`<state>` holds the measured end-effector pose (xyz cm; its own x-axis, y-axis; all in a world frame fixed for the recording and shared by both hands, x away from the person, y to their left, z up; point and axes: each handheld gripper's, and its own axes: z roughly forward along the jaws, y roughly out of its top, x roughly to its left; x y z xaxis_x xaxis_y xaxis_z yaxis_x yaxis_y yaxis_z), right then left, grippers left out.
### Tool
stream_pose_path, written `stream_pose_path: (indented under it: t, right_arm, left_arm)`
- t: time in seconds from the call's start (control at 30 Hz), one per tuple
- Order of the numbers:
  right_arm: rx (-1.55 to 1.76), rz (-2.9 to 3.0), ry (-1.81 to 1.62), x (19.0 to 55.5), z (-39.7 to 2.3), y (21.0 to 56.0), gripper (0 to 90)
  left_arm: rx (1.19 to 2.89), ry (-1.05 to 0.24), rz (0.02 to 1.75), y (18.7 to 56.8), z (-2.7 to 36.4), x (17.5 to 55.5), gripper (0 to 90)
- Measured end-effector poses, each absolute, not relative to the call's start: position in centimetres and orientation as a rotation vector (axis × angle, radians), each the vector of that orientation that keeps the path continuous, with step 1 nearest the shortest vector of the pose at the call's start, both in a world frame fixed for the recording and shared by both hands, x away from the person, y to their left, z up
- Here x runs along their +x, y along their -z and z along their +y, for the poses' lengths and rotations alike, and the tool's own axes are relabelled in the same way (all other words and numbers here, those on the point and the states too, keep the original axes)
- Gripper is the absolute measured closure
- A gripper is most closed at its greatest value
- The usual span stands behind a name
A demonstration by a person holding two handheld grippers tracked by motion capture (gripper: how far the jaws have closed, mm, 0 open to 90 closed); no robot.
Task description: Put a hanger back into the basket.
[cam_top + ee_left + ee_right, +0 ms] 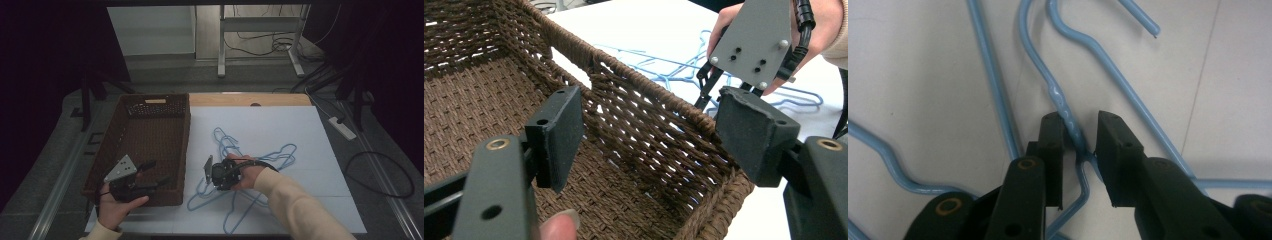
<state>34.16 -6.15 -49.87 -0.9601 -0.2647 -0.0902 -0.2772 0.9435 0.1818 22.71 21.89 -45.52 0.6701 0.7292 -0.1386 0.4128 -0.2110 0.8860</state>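
The twisted neck of a blue wire hanger is being straddled by the right gripper, jaws narrowed but a gap still showing. The neck runs lengthwise away from the jaws, mid-worktop. The left gripper is being held wide over the basket's near right corner.

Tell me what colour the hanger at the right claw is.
Light blue; the hanger shows best in the right gripper view, its twisted neck between the right claw pads.

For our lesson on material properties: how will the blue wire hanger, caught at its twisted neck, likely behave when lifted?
The blue wire hanger is thin, so probably light and slightly springy. Its smooth coating may slip between the right gripper's fingers. Held at the neck, it may swing and snag the overlapping hangers.
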Motion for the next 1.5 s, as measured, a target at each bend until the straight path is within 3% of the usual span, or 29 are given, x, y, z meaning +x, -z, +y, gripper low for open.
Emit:
stream_pose_path:
  t: [0.07,0.1,0.13,0.7,1.5]
  right_arm:
    - [-0.434,3.038,-0.293,34.1,-6.1,49.9,77.3]
    - [-0.466,3.024,-0.294,34.0,-6.1,49.9,84.8]
    - [-0.474,3.013,-0.290,33.9,-6.1,49.9,85.3]
    - [-0.103,2.955,-0.490,34.5,-8.6,46.2,86.3]
    - [0.562,2.667,-0.952,34.7,-17.2,42.1,86.4]
  left_arm:
    - [1.840,-0.379,0.906,45.5,21.9,22.7,28.4]
    - [1.840,-0.381,0.907,45.5,21.9,22.7,28.4]
    - [1.839,-0.382,0.908,45.5,21.9,22.7,28.4]
    - [1.838,-0.385,0.910,45.6,21.8,22.7,28.6]
    - [1.851,-0.372,0.894,45.3,21.0,22.6,28.9]
